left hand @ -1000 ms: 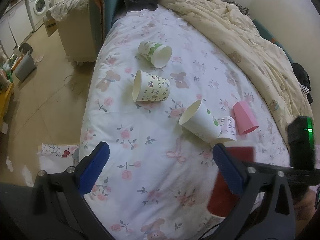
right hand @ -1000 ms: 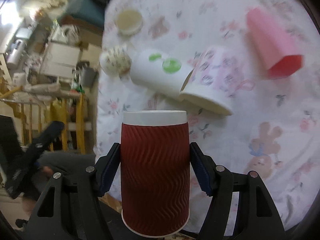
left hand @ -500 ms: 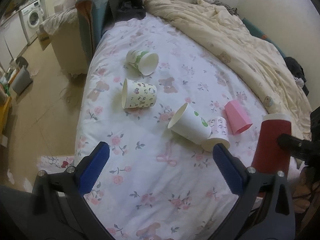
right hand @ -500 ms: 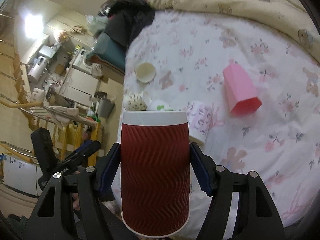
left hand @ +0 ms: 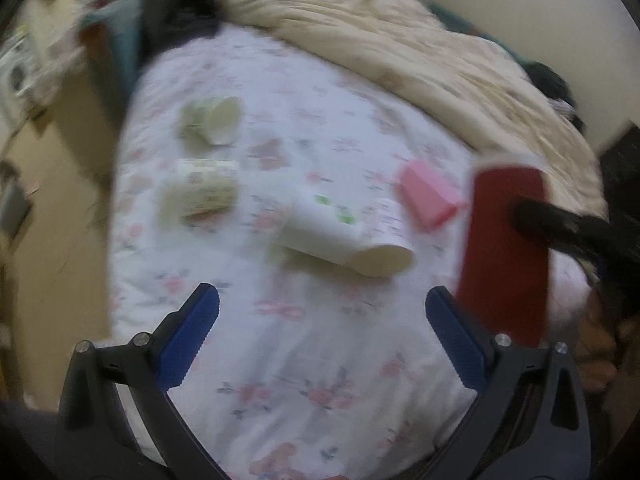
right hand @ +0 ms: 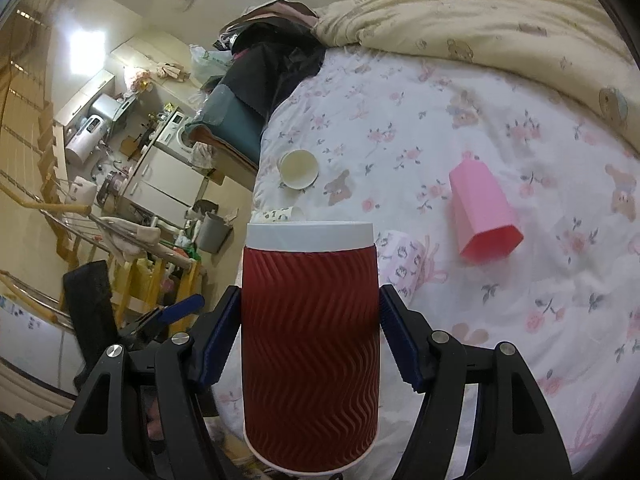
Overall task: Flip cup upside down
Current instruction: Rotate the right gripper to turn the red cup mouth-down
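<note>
My right gripper is shut on a red ribbed paper cup, its blue pads pressed against both sides. The cup's wide open rim points toward the camera and its white-banded base points away. In the blurred left wrist view the red cup stands upright at the right, above the bed, with a black finger of the right gripper across it. My left gripper is open and empty over the near part of the floral sheet.
Several cups lie on their sides on the sheet: a pink cup, a patterned white cup, a white cup with green spots, and two patterned cups farther left. A beige quilt is heaped behind; the bed's left edge drops to the floor.
The right gripper has kept hold of the red cup while swinging from looking down at the bed to looking across it. The left wrist view has shifted and become blurred.
</note>
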`<act>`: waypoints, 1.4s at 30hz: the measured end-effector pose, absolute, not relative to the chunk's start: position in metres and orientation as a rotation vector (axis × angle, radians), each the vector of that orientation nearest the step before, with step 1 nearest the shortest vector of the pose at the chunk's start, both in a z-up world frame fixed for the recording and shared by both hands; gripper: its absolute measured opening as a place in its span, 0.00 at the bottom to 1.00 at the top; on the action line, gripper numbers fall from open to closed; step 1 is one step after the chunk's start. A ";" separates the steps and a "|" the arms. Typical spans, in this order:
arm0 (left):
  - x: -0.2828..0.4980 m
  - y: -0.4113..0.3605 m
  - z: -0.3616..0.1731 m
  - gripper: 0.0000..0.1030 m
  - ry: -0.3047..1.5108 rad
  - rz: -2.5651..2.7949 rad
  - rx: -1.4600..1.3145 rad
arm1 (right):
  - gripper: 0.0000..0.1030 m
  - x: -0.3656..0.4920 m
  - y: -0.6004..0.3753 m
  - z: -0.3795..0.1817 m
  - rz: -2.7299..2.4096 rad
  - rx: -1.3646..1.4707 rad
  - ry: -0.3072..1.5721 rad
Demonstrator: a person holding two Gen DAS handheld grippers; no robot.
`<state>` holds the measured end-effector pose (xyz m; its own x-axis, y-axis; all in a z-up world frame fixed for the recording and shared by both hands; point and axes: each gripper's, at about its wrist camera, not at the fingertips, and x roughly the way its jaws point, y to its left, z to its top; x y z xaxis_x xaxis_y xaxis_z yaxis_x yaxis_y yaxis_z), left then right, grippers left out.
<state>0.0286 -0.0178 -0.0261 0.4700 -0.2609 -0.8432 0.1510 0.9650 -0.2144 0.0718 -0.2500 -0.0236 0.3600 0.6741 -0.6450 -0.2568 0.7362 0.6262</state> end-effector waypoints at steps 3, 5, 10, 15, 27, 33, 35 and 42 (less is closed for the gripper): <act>0.022 -0.034 -0.025 0.99 1.077 -0.374 -0.112 | 0.69 0.072 -0.246 -0.025 0.633 0.450 1.040; 0.018 -0.041 -0.024 0.99 1.082 -0.423 -0.105 | 0.68 0.071 -0.241 -0.025 0.631 0.425 1.041; 0.013 -0.055 -0.025 0.99 1.106 -0.490 -0.081 | 0.69 0.068 -0.233 -0.027 0.643 0.392 1.049; 0.013 -0.056 -0.035 0.99 1.144 -0.439 -0.039 | 0.68 0.064 -0.230 -0.023 0.673 0.382 1.041; 0.022 -0.040 -0.045 0.99 1.175 -0.352 -0.057 | 0.68 0.049 -0.218 -0.010 0.699 0.264 0.992; 0.023 -0.025 -0.038 0.99 1.138 -0.255 -0.041 | 0.68 0.052 -0.219 -0.005 0.643 0.212 0.965; 0.024 -0.012 -0.036 0.99 1.126 -0.196 -0.050 | 0.68 0.054 -0.220 -0.007 0.611 0.155 0.983; 0.025 0.025 -0.035 0.99 1.124 -0.031 -0.098 | 0.68 0.053 -0.190 -0.041 0.621 0.005 1.105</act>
